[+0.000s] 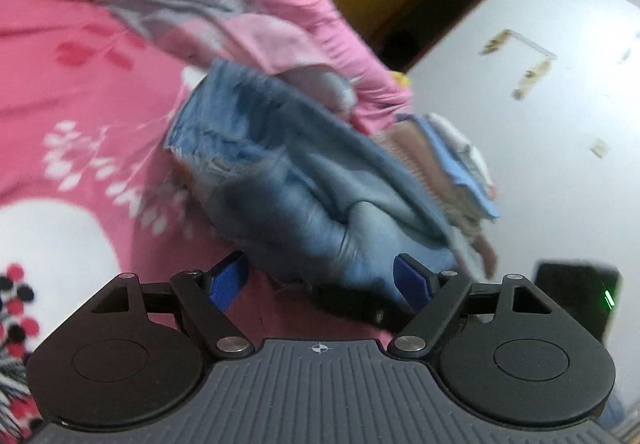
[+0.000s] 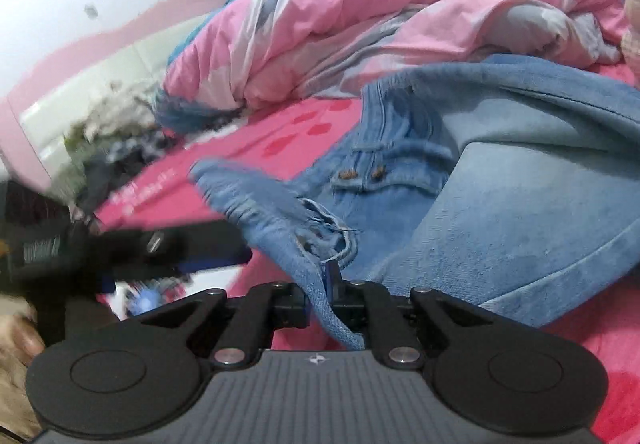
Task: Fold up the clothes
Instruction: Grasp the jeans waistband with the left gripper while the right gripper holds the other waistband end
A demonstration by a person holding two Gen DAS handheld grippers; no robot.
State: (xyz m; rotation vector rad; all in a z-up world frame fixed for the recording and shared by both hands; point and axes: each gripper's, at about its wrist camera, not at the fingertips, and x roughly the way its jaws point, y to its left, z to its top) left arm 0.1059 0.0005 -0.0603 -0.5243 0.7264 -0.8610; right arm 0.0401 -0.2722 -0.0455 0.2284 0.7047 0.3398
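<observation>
**Denim garment, on bed, one edge held**

Right gripper [image 2: 320,284]: fingers pinched tight on the frayed edge of the blue jeans [image 2: 500,196]; the rest spreads ahead and to its right over the pink bedsheet [image 2: 240,148]. Left gripper [image 1: 320,284]: fingers spread apart, jeans [image 1: 288,196] bunched just ahead, unheld. Pink quilt [image 2: 320,24] beyond.

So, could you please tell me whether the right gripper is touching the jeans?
Touching. The right wrist view shows the right gripper with its jaws closed on a fold of the jeans, the denim edge pinched between its fingers and running down past them.
</observation>
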